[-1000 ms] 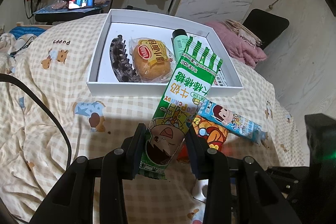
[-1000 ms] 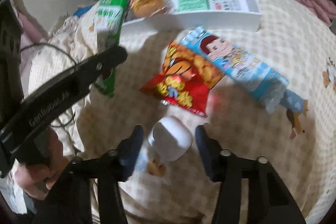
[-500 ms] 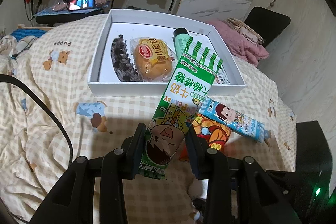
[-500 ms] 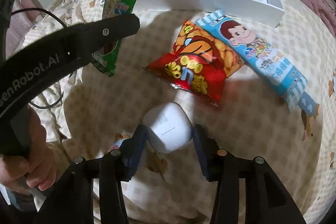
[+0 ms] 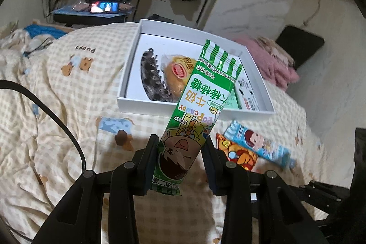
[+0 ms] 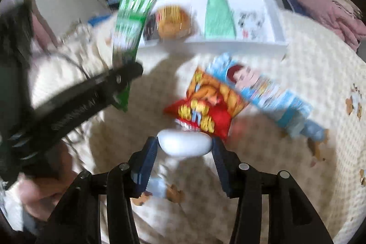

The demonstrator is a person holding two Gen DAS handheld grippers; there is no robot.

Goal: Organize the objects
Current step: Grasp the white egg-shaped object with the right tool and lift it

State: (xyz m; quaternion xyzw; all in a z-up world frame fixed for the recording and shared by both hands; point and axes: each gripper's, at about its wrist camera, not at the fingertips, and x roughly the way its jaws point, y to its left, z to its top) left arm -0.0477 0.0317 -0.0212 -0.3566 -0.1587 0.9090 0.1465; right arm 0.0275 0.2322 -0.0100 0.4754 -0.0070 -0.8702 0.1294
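I have the left gripper (image 5: 179,166) clamped on the lower end of a green candy-stick packet (image 5: 201,106), which stands up through the centre of the left wrist frame and leans toward the white box (image 5: 249,114) behind it. The packet is light, crinkly foil, soft enough to bend, so a hold near its bottom seam lets the top flop; I would rather grip nearer the middle.

My right gripper (image 6: 184,149) holds a small white rounded case (image 6: 184,144) at lower centre of the right wrist frame, its pads against both ends. The shell looks smooth, hard and slippery, and the frame is blurred, so I think it is just clear of the checked bedspread (image 6: 297,152) but cannot be sure. I take it across its broad sides, squarely.

In the box, upper centre of both frames, lie a dark hair claw (image 5: 154,77), a wrapped bun (image 5: 177,74), a mint-green tube (image 6: 219,17) and a printed card (image 6: 250,23). Outside it, on the bedspread at centre right, a red snack bag (image 6: 205,104) partly overlaps a blue candy packet (image 6: 263,93).
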